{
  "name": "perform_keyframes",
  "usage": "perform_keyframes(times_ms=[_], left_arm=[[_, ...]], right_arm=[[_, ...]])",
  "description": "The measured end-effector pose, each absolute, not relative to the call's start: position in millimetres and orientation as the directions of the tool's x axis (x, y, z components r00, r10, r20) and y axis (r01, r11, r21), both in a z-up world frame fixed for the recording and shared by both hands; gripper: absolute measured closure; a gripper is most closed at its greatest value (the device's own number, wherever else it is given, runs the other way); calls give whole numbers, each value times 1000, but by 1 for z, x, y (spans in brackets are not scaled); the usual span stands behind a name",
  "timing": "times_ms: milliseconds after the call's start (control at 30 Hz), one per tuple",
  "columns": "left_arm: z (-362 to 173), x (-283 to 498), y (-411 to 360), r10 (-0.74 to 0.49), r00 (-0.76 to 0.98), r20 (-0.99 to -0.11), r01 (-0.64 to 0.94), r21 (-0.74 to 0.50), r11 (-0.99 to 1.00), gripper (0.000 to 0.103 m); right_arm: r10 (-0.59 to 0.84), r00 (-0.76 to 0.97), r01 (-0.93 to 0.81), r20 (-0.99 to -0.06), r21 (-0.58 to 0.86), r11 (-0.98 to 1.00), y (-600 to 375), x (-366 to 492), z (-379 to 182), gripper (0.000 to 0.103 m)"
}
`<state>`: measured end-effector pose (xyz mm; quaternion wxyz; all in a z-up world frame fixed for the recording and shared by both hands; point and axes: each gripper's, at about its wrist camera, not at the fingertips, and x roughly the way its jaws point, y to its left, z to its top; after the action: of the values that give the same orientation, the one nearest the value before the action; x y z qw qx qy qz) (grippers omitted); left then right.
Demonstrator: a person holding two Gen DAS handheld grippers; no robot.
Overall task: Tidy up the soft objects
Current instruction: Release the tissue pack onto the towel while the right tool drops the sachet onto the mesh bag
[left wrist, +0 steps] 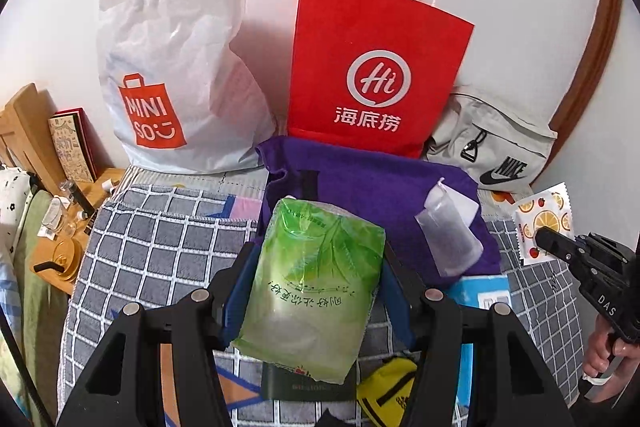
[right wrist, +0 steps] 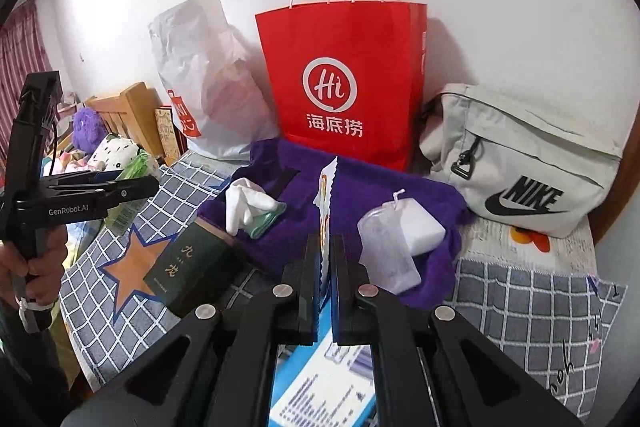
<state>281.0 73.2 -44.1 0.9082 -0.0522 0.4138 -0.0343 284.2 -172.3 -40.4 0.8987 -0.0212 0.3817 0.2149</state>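
Observation:
My left gripper (left wrist: 316,255) is shut on a green tissue pack (left wrist: 312,287) and holds it above the checked blanket (left wrist: 160,247). My right gripper (right wrist: 327,247) is shut on a thin fruit-print sachet (right wrist: 326,195), seen edge-on; it also shows in the left wrist view (left wrist: 540,215). A purple towel (right wrist: 360,187) lies before a red paper bag (right wrist: 344,79). On the towel sit a white glove bundle (right wrist: 248,205), a mesh pouch (right wrist: 384,247) and a white sponge block (right wrist: 420,223).
A white Miniso plastic bag (left wrist: 172,67) and a grey Nike bag (right wrist: 528,163) lean on the wall beside the red bag. A dark green box (right wrist: 192,267), a blue-white box (right wrist: 320,379) and a yellow item (left wrist: 388,383) lie on the blanket. A wooden bedside table (left wrist: 60,227) stands at left.

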Motion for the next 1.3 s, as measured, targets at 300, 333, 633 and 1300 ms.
perform_keyframes(times_ms=[300, 333, 633, 1300], left_arm=[[-60, 321, 71, -115, 632, -766, 19, -133, 991, 47], [-63, 325, 70, -116, 629, -769, 19, -134, 991, 47], [-87, 373, 59, -122, 592, -796, 20, -137, 990, 47], [-150, 458, 41, -163, 478, -863, 42, -163, 986, 46]], right_arm=[[382, 560, -418, -735, 147, 896, -164, 328, -69, 99], [383, 554, -418, -739, 151, 896, -164, 332, -73, 99], [419, 449, -434, -789, 218, 874, -157, 365, -117, 99], [420, 319, -418, -850, 271, 867, -160, 394, -174, 97]])
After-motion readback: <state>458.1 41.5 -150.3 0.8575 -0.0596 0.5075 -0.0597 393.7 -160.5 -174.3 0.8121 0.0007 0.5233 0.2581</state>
